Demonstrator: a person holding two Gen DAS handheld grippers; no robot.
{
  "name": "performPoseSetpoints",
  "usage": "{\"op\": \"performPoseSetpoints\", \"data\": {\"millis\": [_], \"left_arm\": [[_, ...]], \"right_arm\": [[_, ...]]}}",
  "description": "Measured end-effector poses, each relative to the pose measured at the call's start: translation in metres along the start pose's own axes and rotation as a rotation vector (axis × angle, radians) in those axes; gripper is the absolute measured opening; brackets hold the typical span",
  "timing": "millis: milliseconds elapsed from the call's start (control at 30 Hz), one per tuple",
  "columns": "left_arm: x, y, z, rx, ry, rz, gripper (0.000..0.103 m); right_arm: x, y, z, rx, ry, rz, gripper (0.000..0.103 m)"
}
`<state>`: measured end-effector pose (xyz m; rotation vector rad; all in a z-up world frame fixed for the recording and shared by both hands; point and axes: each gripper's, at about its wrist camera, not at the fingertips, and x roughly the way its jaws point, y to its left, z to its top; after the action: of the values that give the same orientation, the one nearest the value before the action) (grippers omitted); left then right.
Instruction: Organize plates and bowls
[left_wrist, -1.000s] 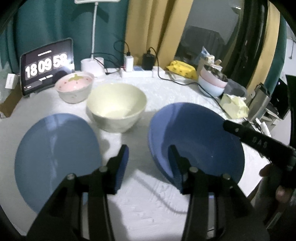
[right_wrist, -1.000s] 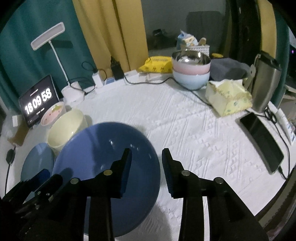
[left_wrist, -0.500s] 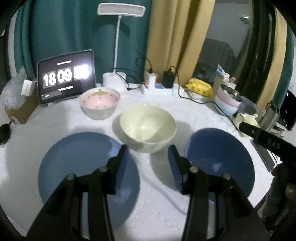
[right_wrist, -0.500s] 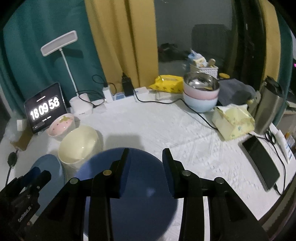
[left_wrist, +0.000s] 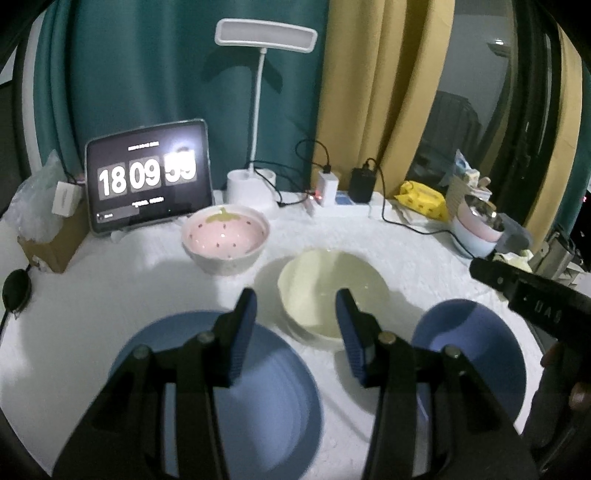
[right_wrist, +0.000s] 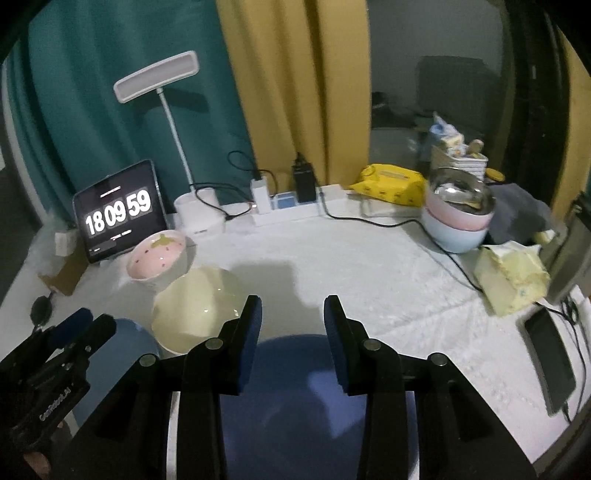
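Two blue plates lie on the white tablecloth: a left plate (left_wrist: 266, 398) under my left gripper (left_wrist: 295, 332) and a right plate (left_wrist: 476, 354) under my right gripper (right_wrist: 293, 332); that right plate also shows in the right wrist view (right_wrist: 295, 391). A cream bowl (left_wrist: 332, 288) stands between them, also in the right wrist view (right_wrist: 195, 310). A pink strawberry bowl (left_wrist: 225, 236) stands behind it. Both grippers are open and empty, held above the table.
A tablet clock (left_wrist: 147, 177), a desk lamp (left_wrist: 255, 184), a power strip with chargers (left_wrist: 340, 199) and stacked bowls (right_wrist: 458, 218) line the back. A tissue pack (right_wrist: 513, 277), a phone (right_wrist: 550, 354) and cables lie at the right.
Both grippers have pulled back and risen, so the plates and bowls look smaller and farther. The clock went from 58 to 59. The dishes have not moved.
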<state>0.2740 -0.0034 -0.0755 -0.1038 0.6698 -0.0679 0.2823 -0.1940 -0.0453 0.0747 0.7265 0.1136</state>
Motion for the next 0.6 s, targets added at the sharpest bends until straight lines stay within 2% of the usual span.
{"op": "performPoseSetpoints", "data": {"millis": [300, 600], "left_arm": [[0.032, 0.022, 0.013, -0.044, 0.04, 0.002, 0.046], [0.063, 0.025, 0.018, -0.054, 0.115, -0.01, 0.046]], "right_arm": [[0.034, 0.016, 0.01, -0.013, 0.059, 0.055, 0.037], [0.078, 0.024, 0.012, -0.001, 0.166, 0.066, 0.037]]}}
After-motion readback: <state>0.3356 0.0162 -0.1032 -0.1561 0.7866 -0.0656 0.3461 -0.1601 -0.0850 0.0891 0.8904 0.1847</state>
